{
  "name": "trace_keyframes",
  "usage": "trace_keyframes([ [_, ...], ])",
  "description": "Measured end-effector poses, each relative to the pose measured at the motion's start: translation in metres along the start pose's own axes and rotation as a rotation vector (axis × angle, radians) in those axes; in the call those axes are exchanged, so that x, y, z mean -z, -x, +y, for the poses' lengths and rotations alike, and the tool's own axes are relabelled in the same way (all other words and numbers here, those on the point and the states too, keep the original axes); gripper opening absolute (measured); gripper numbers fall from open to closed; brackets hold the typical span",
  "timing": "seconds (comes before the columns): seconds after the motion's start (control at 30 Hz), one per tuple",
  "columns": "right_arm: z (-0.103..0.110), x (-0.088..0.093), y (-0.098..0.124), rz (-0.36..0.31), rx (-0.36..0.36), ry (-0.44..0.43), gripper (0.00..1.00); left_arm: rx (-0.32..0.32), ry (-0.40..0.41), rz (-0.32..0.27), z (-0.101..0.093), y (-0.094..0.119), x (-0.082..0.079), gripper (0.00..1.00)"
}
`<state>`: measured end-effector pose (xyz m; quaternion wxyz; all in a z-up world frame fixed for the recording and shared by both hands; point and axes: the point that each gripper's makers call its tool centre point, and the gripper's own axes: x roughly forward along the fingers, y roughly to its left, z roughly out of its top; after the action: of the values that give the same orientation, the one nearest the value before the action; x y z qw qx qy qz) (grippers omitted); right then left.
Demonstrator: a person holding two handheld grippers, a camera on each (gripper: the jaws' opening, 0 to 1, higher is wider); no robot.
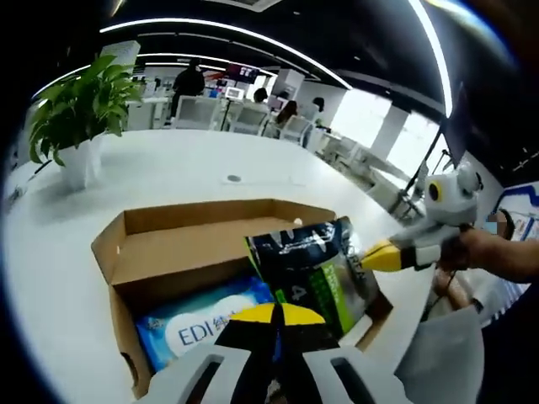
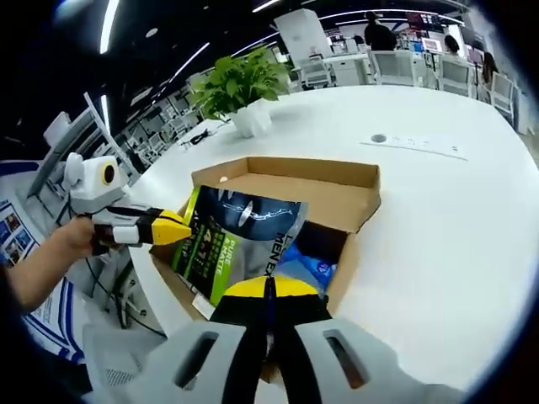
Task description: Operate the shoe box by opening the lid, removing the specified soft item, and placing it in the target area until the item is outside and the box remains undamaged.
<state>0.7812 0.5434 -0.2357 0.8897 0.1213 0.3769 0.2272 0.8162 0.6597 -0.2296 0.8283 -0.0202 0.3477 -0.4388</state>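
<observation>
Left gripper (image 1: 276, 313): sits at the bottom of the left gripper view, yellow tips pressed together, and pinches the lower edge of the pouch (image 1: 312, 265). Right gripper (image 1: 379, 255): comes in from the right of that view in a hand (image 1: 476, 251), jaws shut, and pinches the pouch's side edge with its yellow tip. Same grip seen from the right gripper view: own tips closed at the pouch's bottom, the other gripper's tip on its far side edge.

Pouch: dark with a green panel and a large numeral, hangs upright between the two grippers, above the open box (image 1: 168, 252) and mostly clear of its rim.

Box: plain cardboard, stands near the tabletop's (image 1: 168, 181) front edge, with its lid folded back on the far side. Holds a blue pack (image 1: 202, 324) lying flat at the bottom, partly behind the pouch.

Farther along the white tabletop: a small round cap (image 1: 233, 178) beyond the lid, well apart from the box. Toward the far left edge, a leafy plant (image 1: 80, 105) in a white pot (image 1: 80, 164).

Beyond the tabletop: pale chairs (image 1: 198, 111), a person (image 1: 189, 82) standing among them, and long ceiling light strips.
</observation>
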Motion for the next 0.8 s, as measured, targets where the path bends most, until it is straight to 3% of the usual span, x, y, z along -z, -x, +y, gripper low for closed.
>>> trace_keyframes([
  [0.6,-0.039,0.001,0.043,0.01,0.043,-0.05,0.0,0.026,-0.027,0.022,-0.055,-0.028,-0.014,0.0],
  [0.8,-0.05,0.003,0.054,0.016,0.06,-0.061,0.0,0.037,-0.033,0.033,-0.063,-0.042,-0.014,0.0],
])
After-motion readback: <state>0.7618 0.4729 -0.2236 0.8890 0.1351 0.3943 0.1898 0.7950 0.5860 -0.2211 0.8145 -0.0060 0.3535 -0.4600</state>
